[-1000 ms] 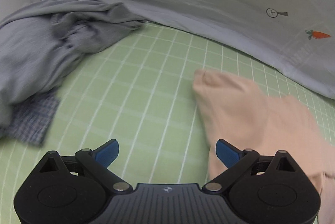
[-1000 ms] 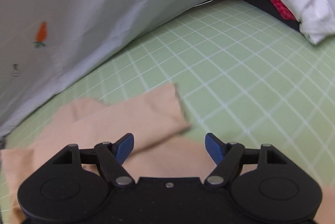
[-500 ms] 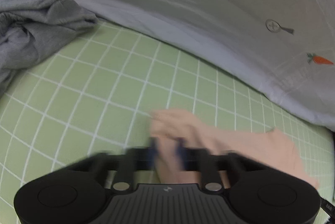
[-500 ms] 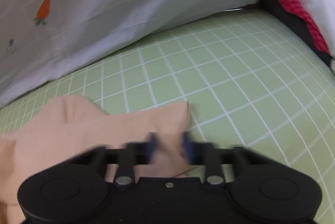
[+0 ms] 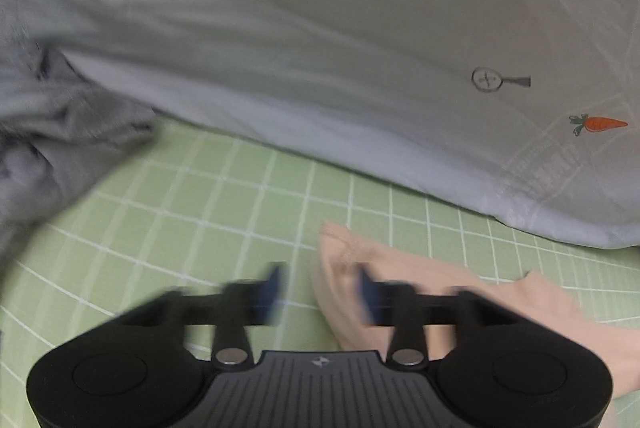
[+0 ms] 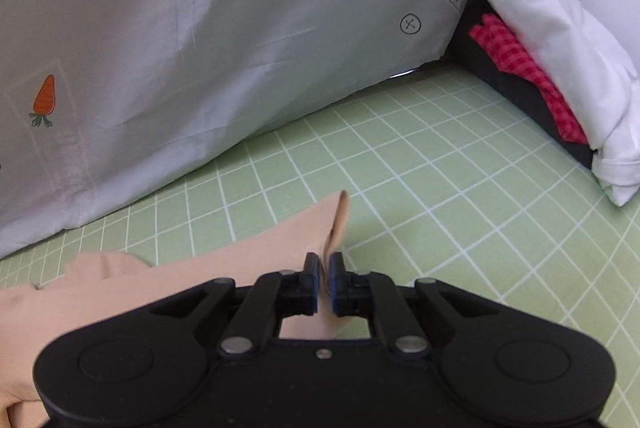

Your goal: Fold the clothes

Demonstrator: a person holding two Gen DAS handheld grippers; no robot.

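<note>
A: The left hand-held gripper (image 5: 318,294) has just been opening; its jaws stand spread, and though the picture is blurred, the left end of the peach garment (image 5: 404,292) lies between them with the pads apparently off the cloth.

B: So nothing is gripped on that side?

A: I judge not. That end rests on the green checked bed sheet (image 5: 192,228), short of the grey quilt (image 5: 320,68) along the bed's far edge. A crumpled grey garment (image 5: 60,144) sits toward the bed's far left.

B: And the right?

A: The right hand-held gripper (image 6: 325,280) is pressed together, pinching the garment's right end, which stands up as a thin fold between the pads. Past it, toward the far right corner of the bed, is a white pillow (image 6: 560,44) over red checked fabric (image 6: 528,72).

B: What could spoil the fold?

A: With one end loose and the other pinched, any pull by the right hand would probably drag the cloth askew across the sheet. The pinch looks narrow, too, so thin fabric might slip out. And the left jaws, closing again, could catch the sheet along with the garment.
</note>
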